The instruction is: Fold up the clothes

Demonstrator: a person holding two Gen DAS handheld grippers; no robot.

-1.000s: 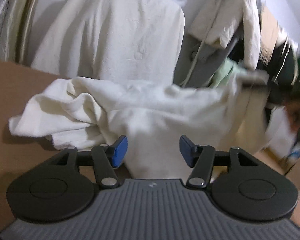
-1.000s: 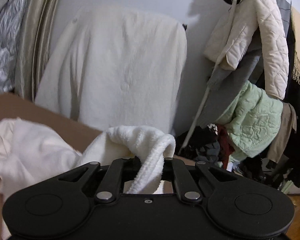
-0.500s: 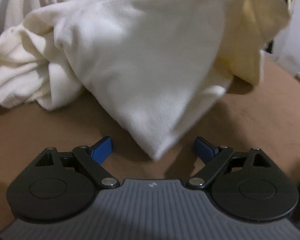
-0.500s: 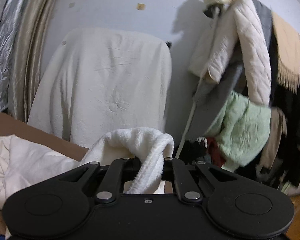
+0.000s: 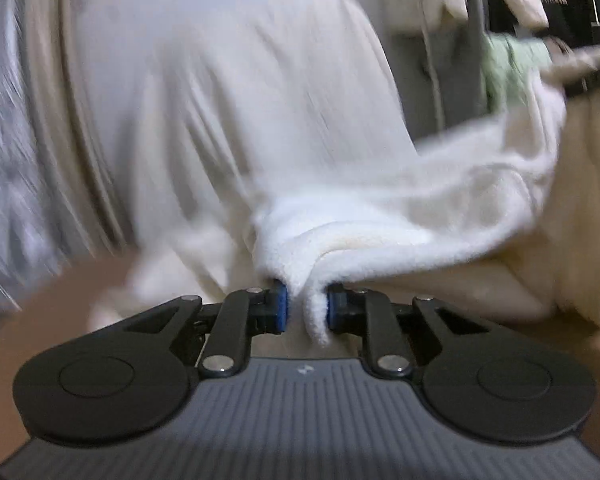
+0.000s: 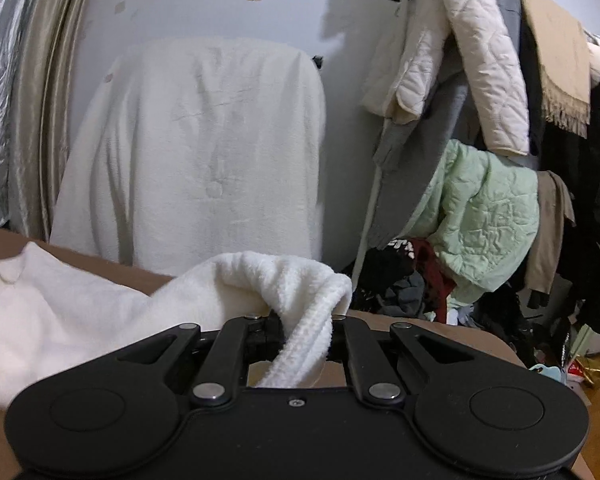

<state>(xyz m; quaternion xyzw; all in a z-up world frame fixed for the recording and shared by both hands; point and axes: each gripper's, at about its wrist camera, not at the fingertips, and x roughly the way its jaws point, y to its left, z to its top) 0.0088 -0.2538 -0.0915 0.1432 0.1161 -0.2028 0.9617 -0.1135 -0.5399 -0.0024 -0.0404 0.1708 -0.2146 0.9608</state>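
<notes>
A white fleece garment (image 5: pixel 400 224) hangs stretched between both grippers above the brown table (image 5: pixel 40 320). My left gripper (image 5: pixel 305 309) has its blue pads (image 5: pixel 281 308) closing in on a bunched fold of it, and the fold is pinched between them. This view is blurred by motion. In the right wrist view, my right gripper (image 6: pixel 306 326) is shut on a thick rolled edge of the same garment (image 6: pixel 80 312). The rest of the cloth trails to the left over the table (image 6: pixel 112 270).
A chair draped in a white cover (image 6: pixel 204 152) stands behind the table. A crowded clothes rack (image 6: pixel 480 60) with a green quilted jacket (image 6: pixel 488 216) fills the right, above a pile of dark clothes (image 6: pixel 412 292). Curtains (image 6: pixel 40 100) hang at left.
The left gripper stood wide open before a hanging corner of the garment and has now closed on a fold, its view swinging up toward the chair. The right gripper kept its grip and sank slightly.
</notes>
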